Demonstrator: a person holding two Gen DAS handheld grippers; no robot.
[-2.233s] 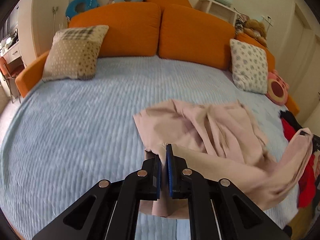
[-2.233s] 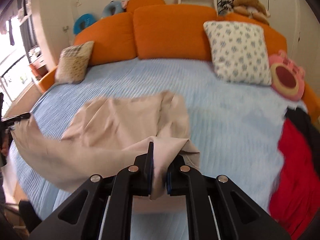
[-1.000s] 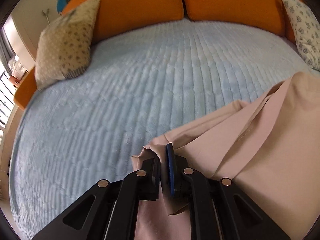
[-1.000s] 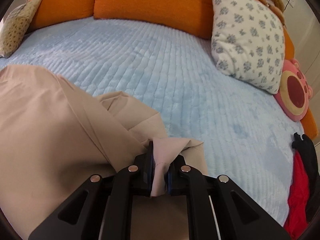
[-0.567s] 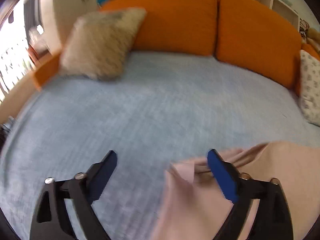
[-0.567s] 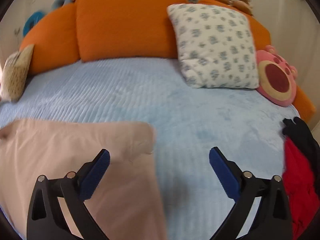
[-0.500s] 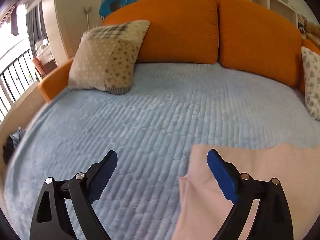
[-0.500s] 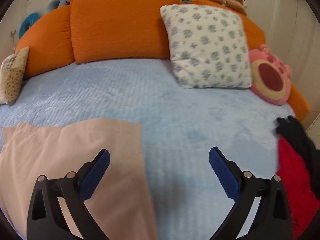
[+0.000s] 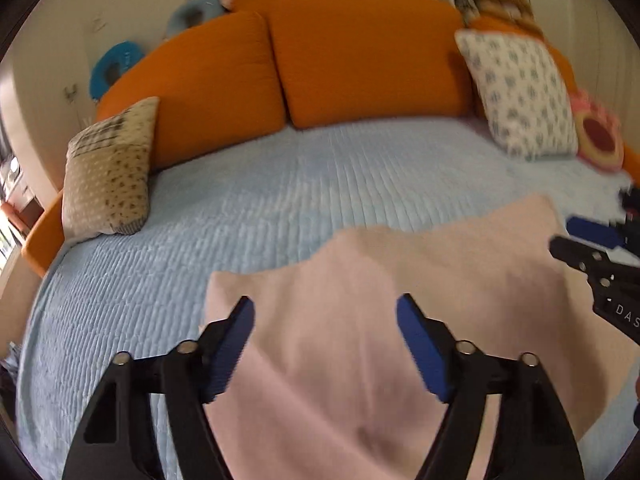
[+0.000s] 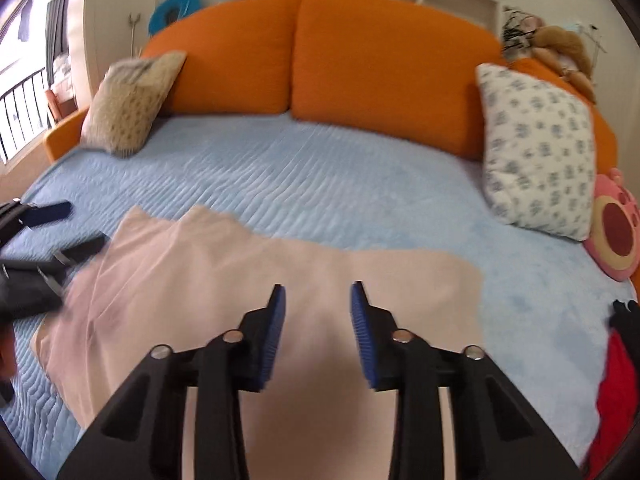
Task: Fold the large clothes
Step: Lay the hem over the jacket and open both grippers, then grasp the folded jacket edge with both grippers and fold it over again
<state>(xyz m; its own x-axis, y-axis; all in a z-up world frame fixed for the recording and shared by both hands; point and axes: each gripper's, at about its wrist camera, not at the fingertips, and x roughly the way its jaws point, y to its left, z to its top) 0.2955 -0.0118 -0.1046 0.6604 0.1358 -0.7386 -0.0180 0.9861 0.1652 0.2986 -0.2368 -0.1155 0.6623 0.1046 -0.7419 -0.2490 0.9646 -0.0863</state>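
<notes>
The pink garment (image 9: 380,320) lies flat on the blue bed cover (image 9: 240,208), near the front edge of the bed. Its long side runs from left to right, across both views. The far edge is wavy, and it looks like 1 fold is already made.

The left gripper (image 9: 326,344) hangs above the left part of the cloth and points down at a slant. Its jaws are spread, with nothing between them, and they have just been closing a little. The cloth's left edge sits right under its left pad.

The right gripper (image 10: 318,332) hangs above the middle of the cloth, a bit to the right, and it slants down too. Its jaws stand apart but not very wide, and they have just been closing. They pinch nothing. The pink cloth is below them, not in them.

Each gripper has its own end of the cloth close by. The left one is nearer the left edge, and the right one is nearer the right corner (image 10: 472,276). I think the next fold needs each gripper to take an edge on its own side.

A red garment (image 10: 616,392) lies apart at the right edge of the bed. The orange cushions (image 10: 320,52) stand well behind.
</notes>
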